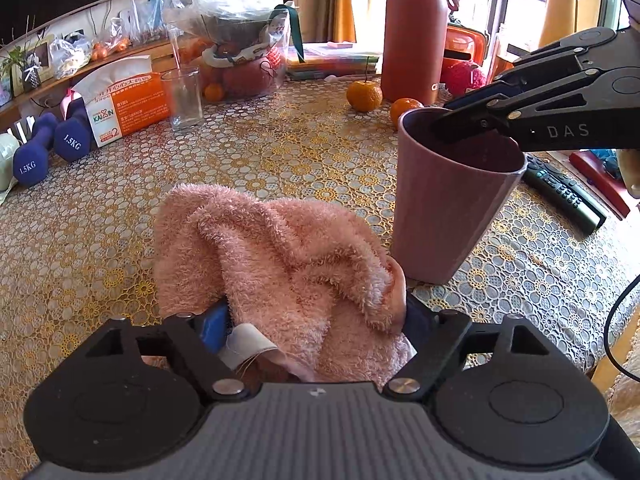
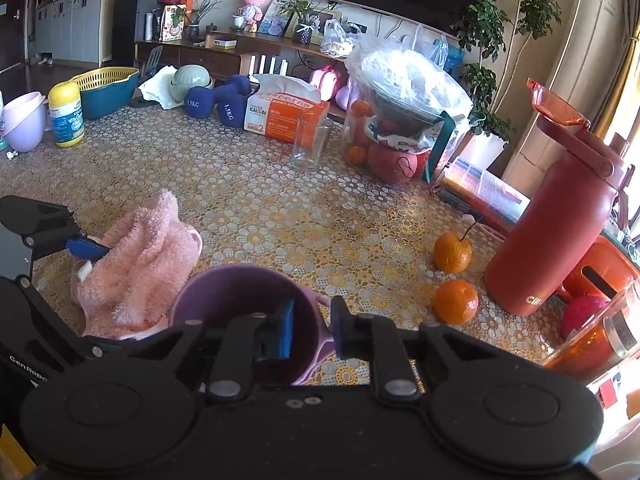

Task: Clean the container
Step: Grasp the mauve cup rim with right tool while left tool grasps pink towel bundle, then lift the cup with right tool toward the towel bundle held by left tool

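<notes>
A mauve cup (image 1: 444, 208) stands upright on the lace-covered table (image 1: 280, 160). My right gripper (image 2: 314, 328) is shut on its rim, one blue-padded finger inside the cup (image 2: 224, 300) and the other outside. In the left wrist view the right gripper (image 1: 452, 124) reaches in from the right over the cup's mouth. A fluffy pink cloth (image 1: 288, 248) is bunched in my left gripper (image 1: 316, 320), which is shut on it just left of the cup. The right wrist view shows the cloth (image 2: 140, 256) touching the cup's left side, with the left gripper (image 2: 86, 248) behind it.
An empty glass (image 1: 184, 98), an orange tissue box (image 1: 128, 108) and blue dumbbells (image 1: 52, 144) stand at the far left. Two oranges (image 1: 364, 96) and a tall red bottle (image 1: 414, 36) are behind the cup. A remote (image 1: 568, 192) lies to its right.
</notes>
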